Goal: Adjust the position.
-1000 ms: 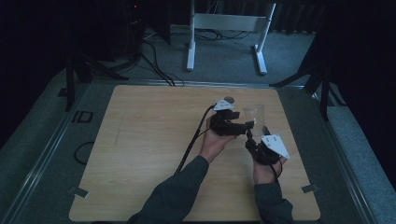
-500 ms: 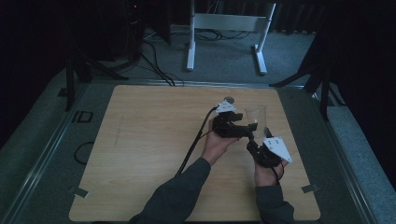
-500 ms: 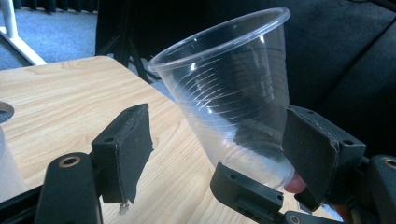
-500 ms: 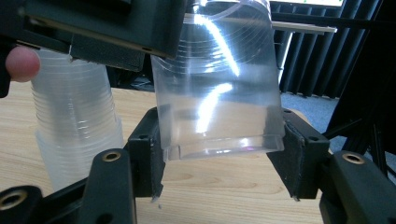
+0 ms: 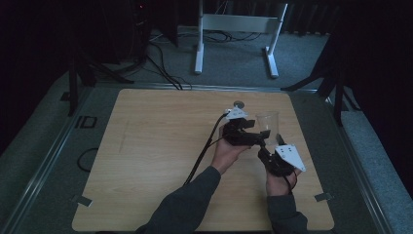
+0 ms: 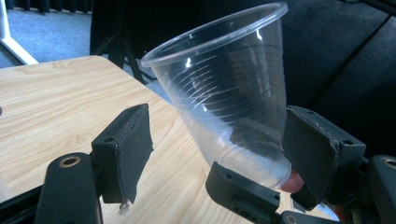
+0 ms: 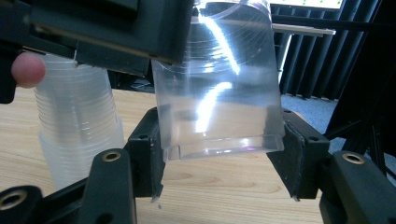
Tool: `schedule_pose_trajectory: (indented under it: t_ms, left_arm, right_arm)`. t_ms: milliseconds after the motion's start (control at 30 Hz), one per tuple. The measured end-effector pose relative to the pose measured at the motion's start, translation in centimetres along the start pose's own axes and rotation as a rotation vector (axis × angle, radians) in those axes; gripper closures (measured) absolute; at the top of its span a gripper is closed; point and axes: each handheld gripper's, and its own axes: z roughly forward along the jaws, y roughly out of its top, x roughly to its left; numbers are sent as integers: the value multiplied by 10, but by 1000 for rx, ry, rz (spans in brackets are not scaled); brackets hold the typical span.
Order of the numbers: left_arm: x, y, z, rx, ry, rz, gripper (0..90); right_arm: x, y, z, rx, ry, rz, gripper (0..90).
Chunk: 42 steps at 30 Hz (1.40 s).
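Note:
A clear plastic cup (image 5: 267, 123) is held above the right part of the wooden table (image 5: 156, 146). My right gripper (image 5: 265, 145) comes up from below it. In the right gripper view the right gripper (image 7: 222, 154) is shut on the base of the cup (image 7: 219, 93), a pad on each side. My left gripper (image 5: 257, 136) reaches in from the left. In the left gripper view the left gripper (image 6: 219, 149) stands open around the lower cup (image 6: 224, 93). Its left pad (image 6: 133, 149) is clearly apart from the wall, and its right pad sits close beside it.
A stack of clear cups (image 7: 77, 126) shows at the left of the right gripper view, under the left gripper's body; what it rests on I cannot tell. A cable (image 5: 202, 151) trails from the left gripper across the table. A white stand (image 5: 234, 22) and floor cables (image 5: 160, 68) lie beyond the far edge.

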Motion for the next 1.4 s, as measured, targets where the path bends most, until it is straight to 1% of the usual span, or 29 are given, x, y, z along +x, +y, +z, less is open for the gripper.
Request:
schedule_pose_trajectory:
  t_ms: [267, 467, 767, 933, 1033, 1133, 1167, 1267, 1400]
  left_arm:
    - [-3, 3, 4, -6, -18, -7, 247]
    - [-3, 3, 9, -10, -29, -33, 240]
    - [-2, 3, 13, -21, -36, -49, 222]
    - [-2, 4, 14, -40, -35, -70, 222]
    - [-1, 6, 15, -57, -35, -97, 223]
    - [0, 7, 15, -60, -36, -105, 223]
    - [-1, 8, 16, -68, -40, -116, 223]
    - [-1, 8, 16, -70, -39, -119, 223]
    - [0, 9, 18, -76, -40, -138, 224]
  right_arm:
    - [0, 0, -2, -8, 0, -4, 419]
    - [1, -1, -2, -9, 2, -4, 419]
    - [2, -2, -4, -14, 5, -5, 419]
    - [3, -2, -4, -17, 5, -4, 419]
    - [3, -3, -4, -18, 7, -6, 419]
    - [3, -3, -4, -17, 9, -8, 419]
    - [3, -3, -4, -18, 8, -8, 419]
    - [3, -4, -4, -16, 9, -8, 419]
    - [2, -4, -3, -15, 9, -5, 419]
